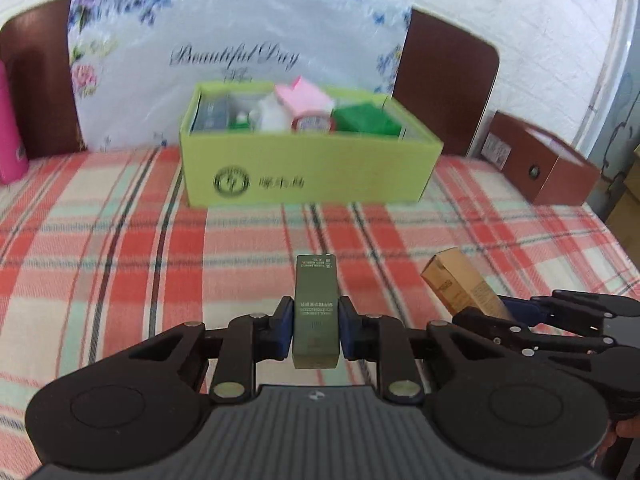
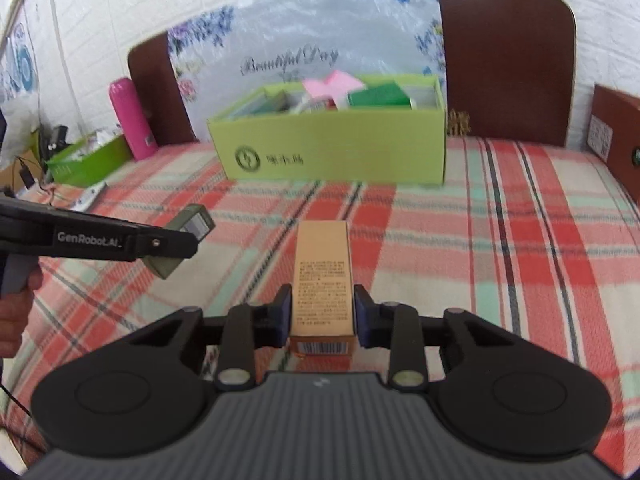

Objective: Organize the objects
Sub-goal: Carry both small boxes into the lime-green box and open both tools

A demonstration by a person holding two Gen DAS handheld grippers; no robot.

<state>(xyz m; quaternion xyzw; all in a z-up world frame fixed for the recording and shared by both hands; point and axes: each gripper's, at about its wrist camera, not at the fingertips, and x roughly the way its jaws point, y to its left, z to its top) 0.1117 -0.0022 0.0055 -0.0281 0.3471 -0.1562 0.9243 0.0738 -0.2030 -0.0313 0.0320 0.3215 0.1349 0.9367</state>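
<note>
Green box [image 1: 308,168] holding packets, left tool [image 1: 315,330] pinching olive carton [image 1: 315,312], right tool [image 2: 322,314] pinching tan carton [image 2: 323,276]

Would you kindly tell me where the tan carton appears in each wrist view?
Left wrist: tan carton at lower right, tilted, clamped in the right gripper.
Right wrist: bottom centre, between that gripper's pads.
Shared landmark: the lime-green box on the plaid cloth beyond.

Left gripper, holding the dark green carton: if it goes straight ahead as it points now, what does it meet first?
Probably the front wall of the lime-green cardboard box; only checked bedspread lies between, though depth is unclear.
</note>
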